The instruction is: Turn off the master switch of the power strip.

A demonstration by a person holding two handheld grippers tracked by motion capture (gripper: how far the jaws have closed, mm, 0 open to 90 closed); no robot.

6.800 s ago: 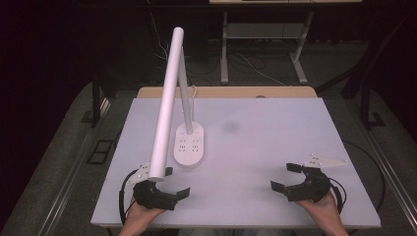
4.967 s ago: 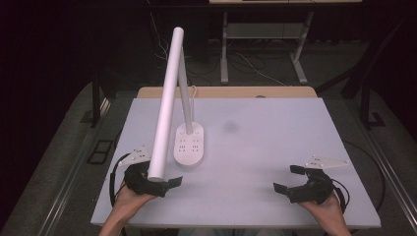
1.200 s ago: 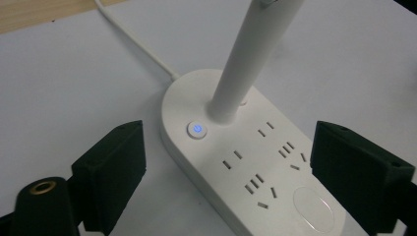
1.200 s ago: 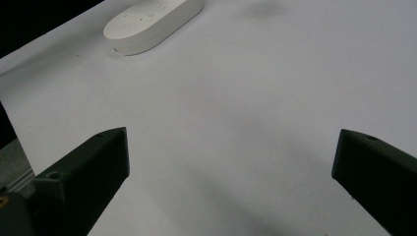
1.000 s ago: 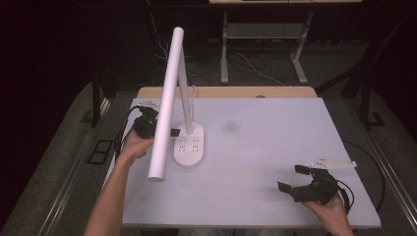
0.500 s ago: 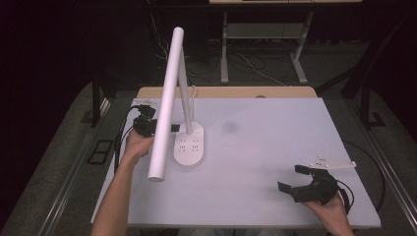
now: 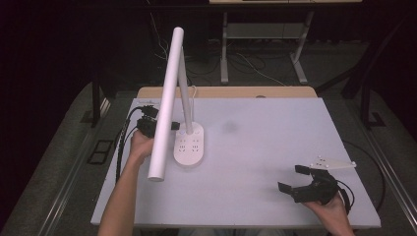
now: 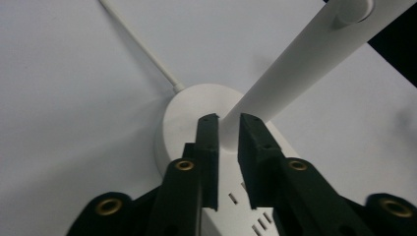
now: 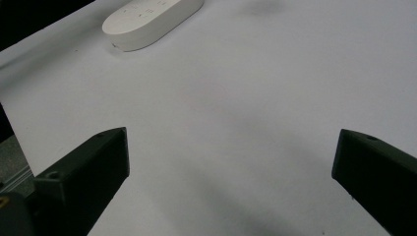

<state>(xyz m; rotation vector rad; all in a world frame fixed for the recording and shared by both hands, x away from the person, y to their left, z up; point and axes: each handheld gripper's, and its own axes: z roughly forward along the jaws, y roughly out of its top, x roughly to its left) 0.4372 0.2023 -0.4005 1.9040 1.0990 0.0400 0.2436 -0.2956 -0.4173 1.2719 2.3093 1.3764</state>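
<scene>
1. Your left gripper [image 8: 223,129] is at the far left of the counter [image 7: 275,147], reaching in toward the lamp [image 7: 188,147] from its left side.
2. In the left gripper view its two black jaws stand nearly parallel with a narrow gap, and the lamp's thin white stem [image 8: 295,69] runs down into that gap where it meets the base [image 8: 187,105]. The jaws are clenched around the stem, or very close to it; you cannot tell whether both pads actually touch it.
3. The lamp stands on its oval white base left of the counter's middle. The stem rises toward the far edge, and the long white tube of the head [image 7: 167,98] slants from high at the back down toward you, its lower end hanging over the counter just left of the base.
4. A white cord [image 8: 140,46] leaves the base and runs across the counter.
5. Your right gripper [image 7: 297,181] rests low at the near right of the counter, well apart from the lamp.
6. In the right gripper view its jaws are spread wide, released, with bare counter between them.
</scene>
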